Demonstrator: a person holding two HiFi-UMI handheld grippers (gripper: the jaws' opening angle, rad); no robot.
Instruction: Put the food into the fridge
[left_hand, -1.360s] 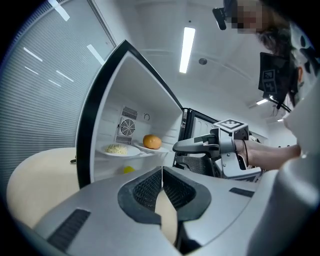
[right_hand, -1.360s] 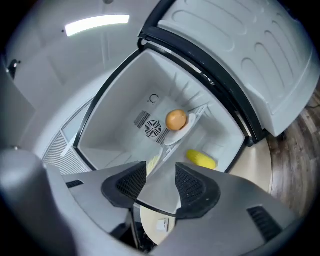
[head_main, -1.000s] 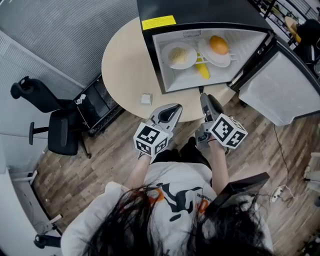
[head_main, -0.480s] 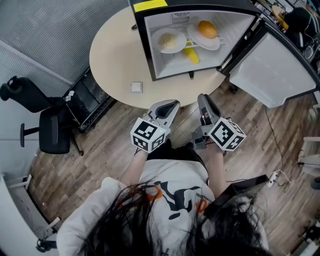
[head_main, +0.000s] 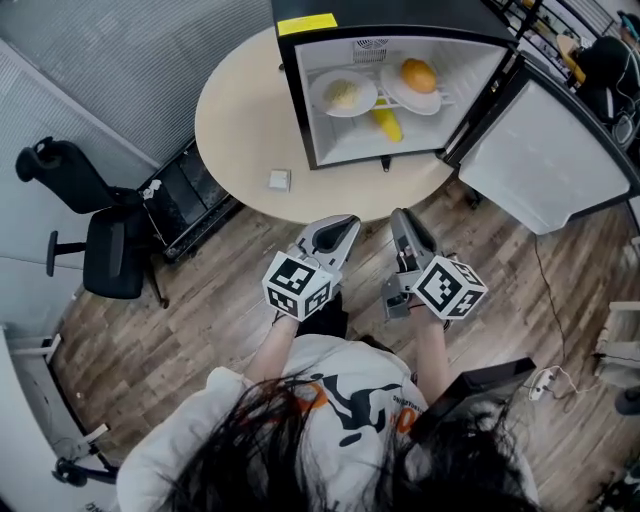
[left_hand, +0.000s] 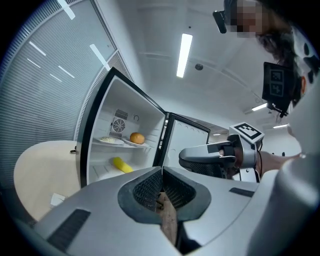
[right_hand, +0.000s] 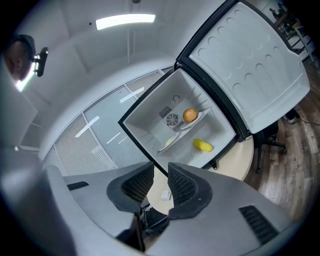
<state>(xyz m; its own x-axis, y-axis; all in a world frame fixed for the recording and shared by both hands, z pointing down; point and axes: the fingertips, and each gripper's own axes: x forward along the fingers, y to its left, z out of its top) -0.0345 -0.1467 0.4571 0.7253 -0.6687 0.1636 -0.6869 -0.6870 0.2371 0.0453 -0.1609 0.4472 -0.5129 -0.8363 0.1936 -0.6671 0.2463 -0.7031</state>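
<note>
Fridge is seen on the round table, door swung wide to the right.

Food is noted inside: an orange on a plate and pale food on a second plate, both on the shelf; a yellow piece on the floor below. No food is seen left on the table. A small white block lies near the table edge; what it is cannot be told.

Left gripper is held short of the table, jaws pressed together, nothing carried. Right gripper is held beside it; its jaws have just been closing, a narrow gap is left, and nothing is between them.

Step judged: loading appears finished, hands drawn clear, door not yet shut.

Next move, as judged: the door is to be reached by the right gripper at its free edge and pushed round to the fridge front. No grip is needed. The arc should be kept clear of the left gripper.
</note>
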